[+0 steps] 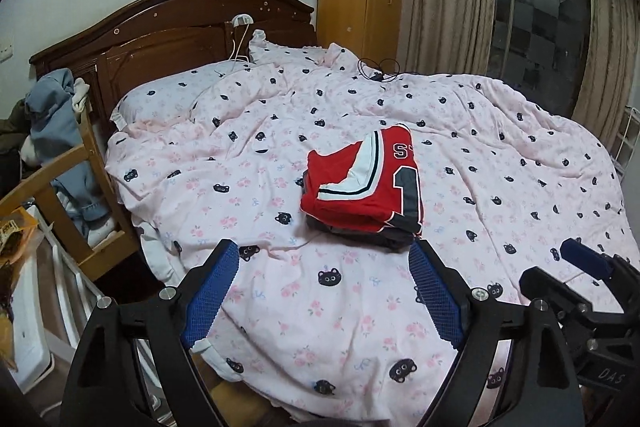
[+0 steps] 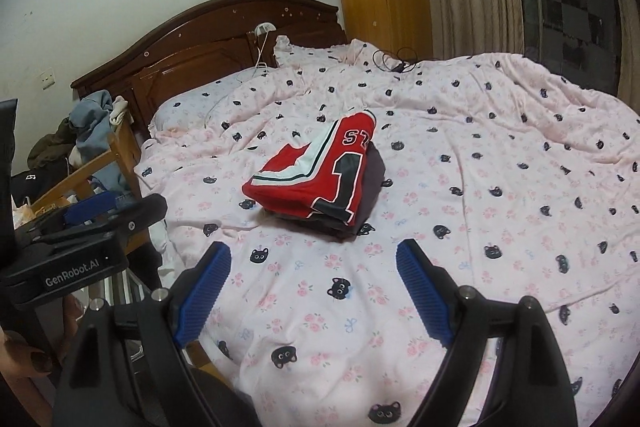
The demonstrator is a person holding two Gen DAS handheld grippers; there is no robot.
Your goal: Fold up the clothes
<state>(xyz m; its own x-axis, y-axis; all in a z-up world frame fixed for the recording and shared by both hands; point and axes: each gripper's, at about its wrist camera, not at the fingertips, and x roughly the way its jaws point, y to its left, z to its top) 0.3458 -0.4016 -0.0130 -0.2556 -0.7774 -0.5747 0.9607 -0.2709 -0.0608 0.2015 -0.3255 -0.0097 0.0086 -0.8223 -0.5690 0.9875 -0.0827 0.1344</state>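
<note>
While my left tongs and right tongs hang spread wide and empty above the pink cat-print quilt, the red jersey with white-and-black trim lies folded on a dark folded garment mid-bed; that stack looks done; blue clothes heaped over the wooden chair may remain.

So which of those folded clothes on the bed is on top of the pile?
The red jersey, with white and dark trim and a big number, is on top. Under it lies a dark grey garment, only its edges showing. Both tongs are open and off the pile.
</note>
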